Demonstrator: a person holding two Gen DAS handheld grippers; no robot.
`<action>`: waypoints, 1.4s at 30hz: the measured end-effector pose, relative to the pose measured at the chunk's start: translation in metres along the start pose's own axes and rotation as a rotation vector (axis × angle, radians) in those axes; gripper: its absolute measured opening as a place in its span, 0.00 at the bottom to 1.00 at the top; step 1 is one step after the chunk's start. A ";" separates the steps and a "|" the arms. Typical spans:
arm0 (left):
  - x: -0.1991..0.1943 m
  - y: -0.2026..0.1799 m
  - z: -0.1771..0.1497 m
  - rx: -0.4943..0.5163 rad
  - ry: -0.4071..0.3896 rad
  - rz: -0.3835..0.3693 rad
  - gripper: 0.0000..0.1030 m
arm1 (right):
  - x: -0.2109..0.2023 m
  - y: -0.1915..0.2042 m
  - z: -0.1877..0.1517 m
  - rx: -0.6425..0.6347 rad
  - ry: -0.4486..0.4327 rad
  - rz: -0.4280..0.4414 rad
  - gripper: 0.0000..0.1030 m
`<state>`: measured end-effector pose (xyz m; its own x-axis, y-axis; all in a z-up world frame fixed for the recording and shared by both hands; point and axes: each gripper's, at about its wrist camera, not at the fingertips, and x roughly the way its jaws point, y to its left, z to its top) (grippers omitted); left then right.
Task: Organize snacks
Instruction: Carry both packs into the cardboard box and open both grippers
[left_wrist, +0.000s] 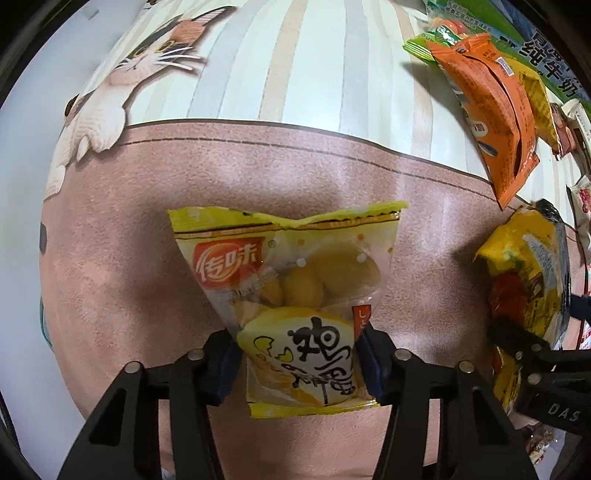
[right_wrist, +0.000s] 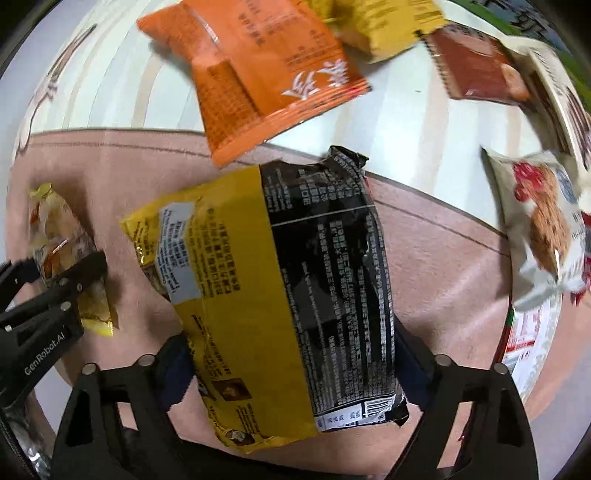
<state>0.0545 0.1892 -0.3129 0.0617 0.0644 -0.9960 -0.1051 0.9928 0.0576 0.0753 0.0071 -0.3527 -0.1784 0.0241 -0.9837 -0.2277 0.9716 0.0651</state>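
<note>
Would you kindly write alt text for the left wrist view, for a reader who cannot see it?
The left hand-held gripper is shut on a yellow snack packet above a pink mat with a cat picture. At right, the right hand-held gripper holds a yellow and black bag, and an orange packet lies beyond.

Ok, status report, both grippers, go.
Left gripper shut on yellow egg-snack packet. Right gripper shut on yellow-and-black bag. Both over pink mat. Orange packet lies ahead.
</note>
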 end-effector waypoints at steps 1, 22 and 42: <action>-0.002 0.001 -0.002 -0.006 0.000 0.007 0.46 | -0.003 -0.003 -0.003 0.016 -0.003 0.011 0.86; -0.185 -0.092 0.027 0.074 -0.302 -0.055 0.40 | -0.179 -0.100 -0.026 0.152 -0.263 0.303 0.86; -0.234 -0.165 0.230 0.173 -0.315 -0.167 0.40 | -0.328 -0.194 0.144 0.181 -0.392 0.279 0.86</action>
<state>0.2861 0.0341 -0.0740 0.3681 -0.0986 -0.9245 0.0997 0.9928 -0.0662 0.3154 -0.1550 -0.0663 0.1721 0.3410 -0.9242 -0.0467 0.9400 0.3381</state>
